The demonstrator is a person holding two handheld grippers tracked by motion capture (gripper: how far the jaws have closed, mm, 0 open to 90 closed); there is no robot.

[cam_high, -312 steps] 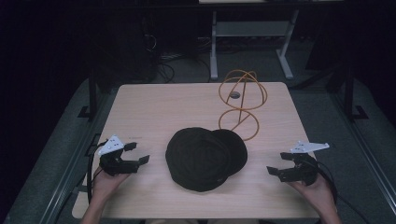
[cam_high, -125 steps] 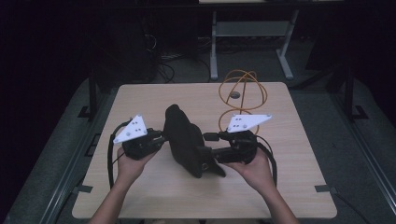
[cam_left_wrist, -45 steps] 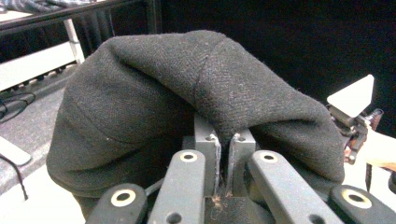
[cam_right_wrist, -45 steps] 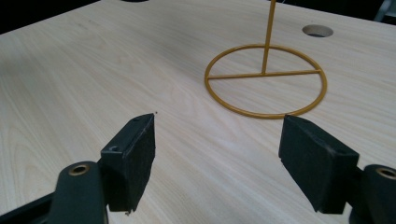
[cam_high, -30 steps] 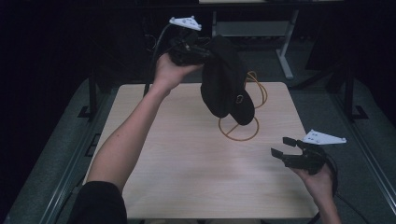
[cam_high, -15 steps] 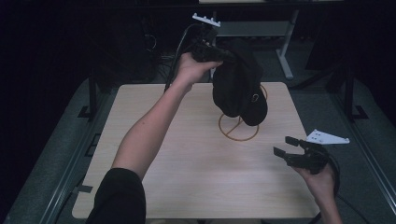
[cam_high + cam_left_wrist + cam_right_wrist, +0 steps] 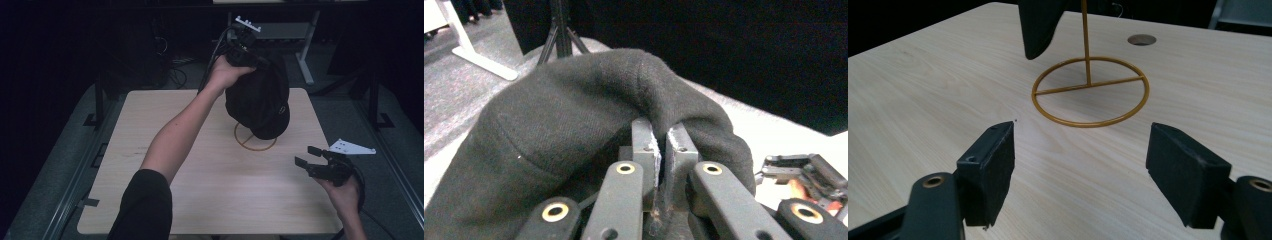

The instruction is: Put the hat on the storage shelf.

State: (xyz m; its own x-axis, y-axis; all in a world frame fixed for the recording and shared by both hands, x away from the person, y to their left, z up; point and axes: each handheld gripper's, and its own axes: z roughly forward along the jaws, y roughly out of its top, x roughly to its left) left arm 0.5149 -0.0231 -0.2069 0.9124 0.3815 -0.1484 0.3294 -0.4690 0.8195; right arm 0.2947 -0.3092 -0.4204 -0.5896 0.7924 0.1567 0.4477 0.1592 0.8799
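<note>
The left claw (image 7: pixel 243 49) is clamped on a fold of the black cap (image 7: pixel 260 100), its 2 pads pinching the cloth near the crown, as the left gripper view shows. Since a second ago the raised arm has carried the cap rightward and a little lower, so it now hangs over the gold wire stand (image 7: pixel 1090 90), hiding the stand's upper part in the high view; only the ring base shows on the wooden surface (image 7: pixel 165 130). Whether the cap already rests on the stand's top I cannot tell. The right claw (image 7: pixel 312 157) has stayed put near the surface's right edge, jaws spread wide and holding nothing. The hanging looks nearly done; lowering and release remain.
</note>
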